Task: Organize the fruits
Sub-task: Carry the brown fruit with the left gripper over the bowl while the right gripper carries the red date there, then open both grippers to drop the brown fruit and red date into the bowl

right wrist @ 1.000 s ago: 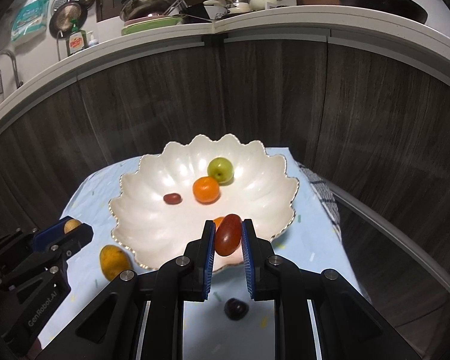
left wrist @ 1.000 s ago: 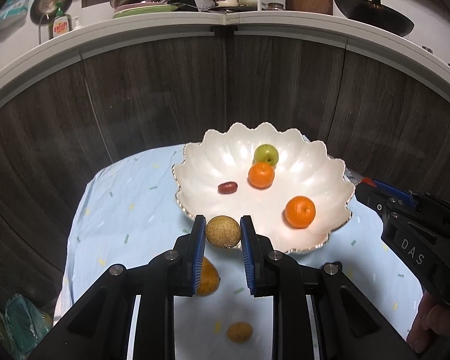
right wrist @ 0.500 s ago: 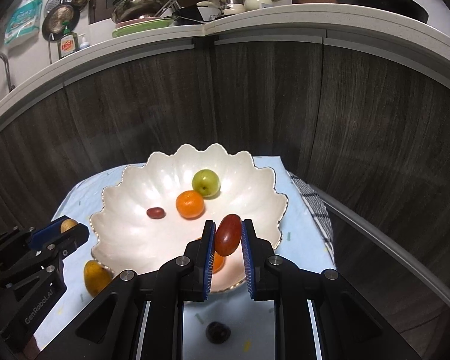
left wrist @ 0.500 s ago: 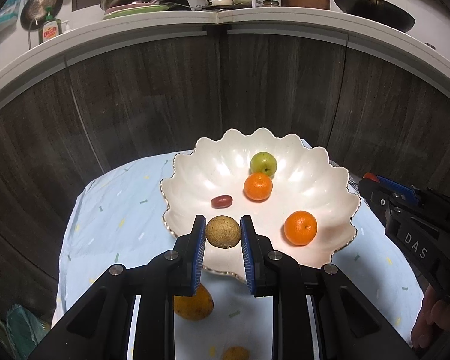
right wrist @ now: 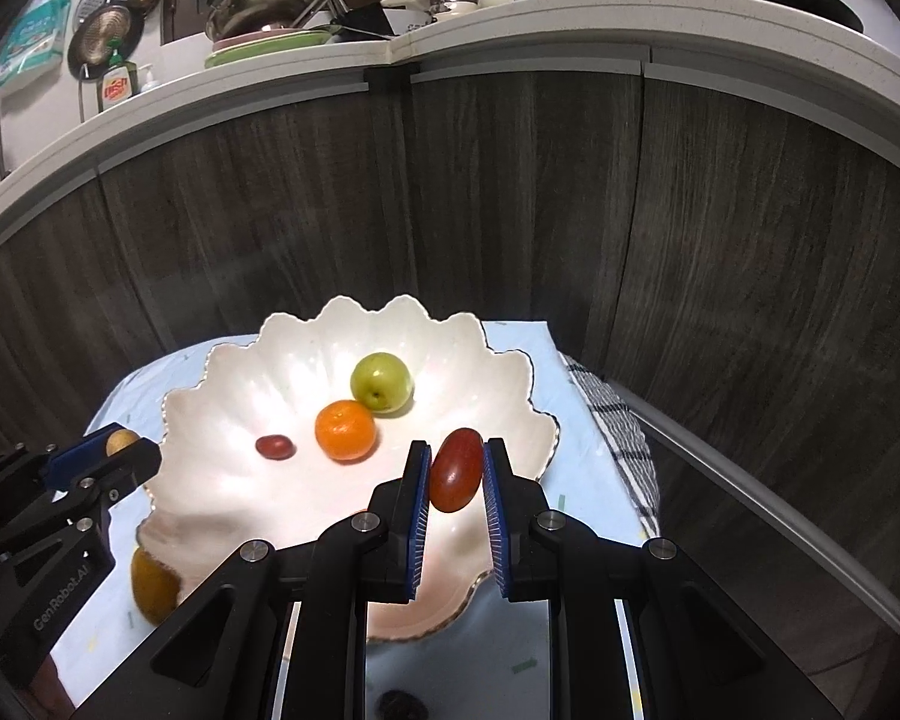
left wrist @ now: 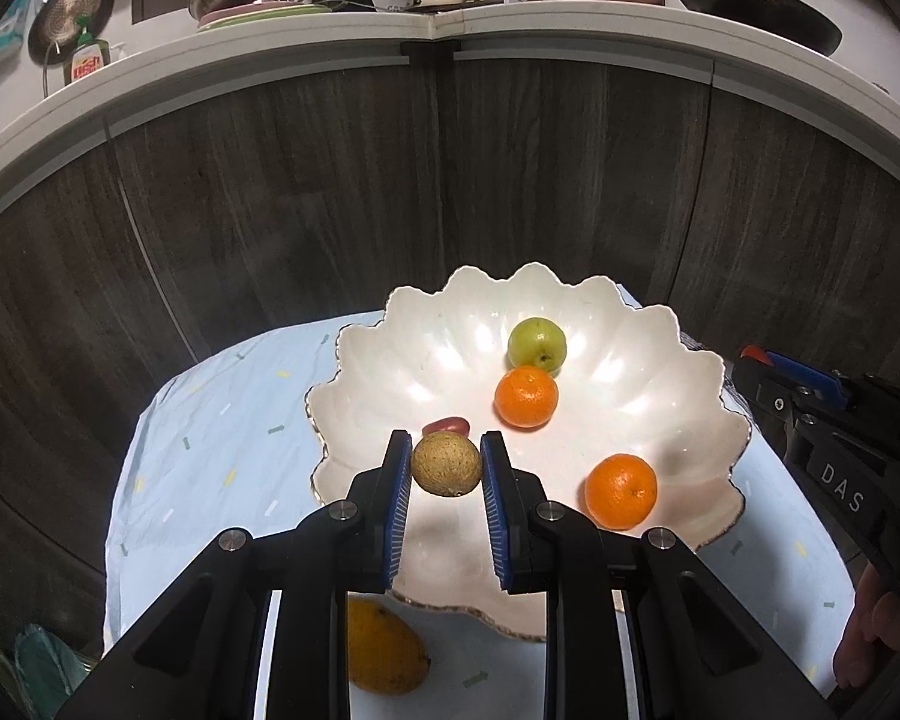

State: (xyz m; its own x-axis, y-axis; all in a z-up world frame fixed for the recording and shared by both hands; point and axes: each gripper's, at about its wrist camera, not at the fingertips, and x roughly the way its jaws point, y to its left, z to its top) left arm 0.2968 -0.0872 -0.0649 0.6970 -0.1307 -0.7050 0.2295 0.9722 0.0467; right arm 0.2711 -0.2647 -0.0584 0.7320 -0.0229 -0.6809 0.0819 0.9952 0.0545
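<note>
A white scalloped bowl sits on a pale blue cloth. In it lie a green fruit, two oranges and a small dark red fruit. My left gripper is shut on a round brown fruit, held over the bowl's near left part. My right gripper is shut on an oval red fruit, held over the bowl's near right part. A yellow-orange fruit lies on the cloth beside the bowl's rim.
A dark fruit lies on the cloth below my right gripper. A checked towel hangs at the cloth's right edge. Dark wood panels rise close behind, under a white counter with pots and dishes.
Both grippers have moved forward with their fruits, from the bowl's near rim to over its inside. The bowl looks closer in both views.
</note>
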